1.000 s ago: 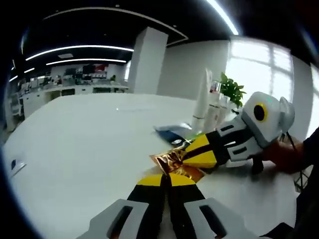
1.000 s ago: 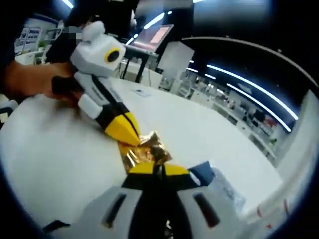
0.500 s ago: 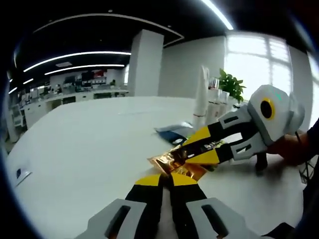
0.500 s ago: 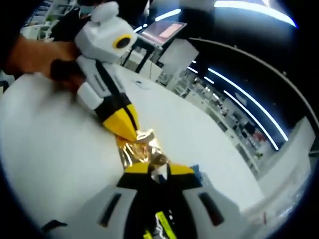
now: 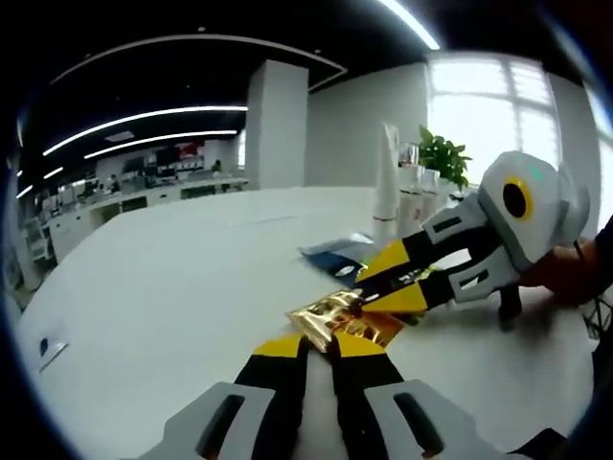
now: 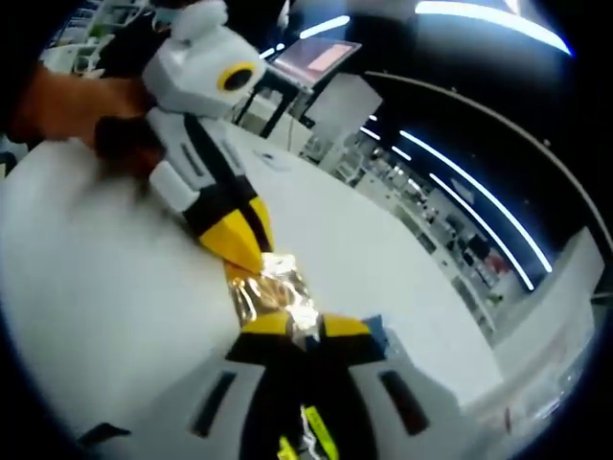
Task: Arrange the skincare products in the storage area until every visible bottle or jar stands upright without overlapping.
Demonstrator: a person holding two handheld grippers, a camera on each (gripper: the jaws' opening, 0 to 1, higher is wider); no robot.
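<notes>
In the left gripper view, the left claw [image 5: 321,347] at 6 o'clock pinches one end of a crinkled gold foil sachet [image 5: 337,318] just above the white desk [image 5: 163,287]. The right claw [image 5: 369,287], coming in from 3 o'clock, grips the sachet's other end. Farther off at 1 o'clock lies a dark blue packet [image 5: 333,257], then tall white tubes [image 5: 387,182] standing upright before a green plant [image 5: 442,158].

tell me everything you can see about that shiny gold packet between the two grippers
The gold packet is a small, crinkled sachet of reflective foil, gold with coppery brown patches. It sits low over the white table. The left gripper pinches one end and the right gripper the opposite end, both shut on it. Any printing is unreadable.
</notes>
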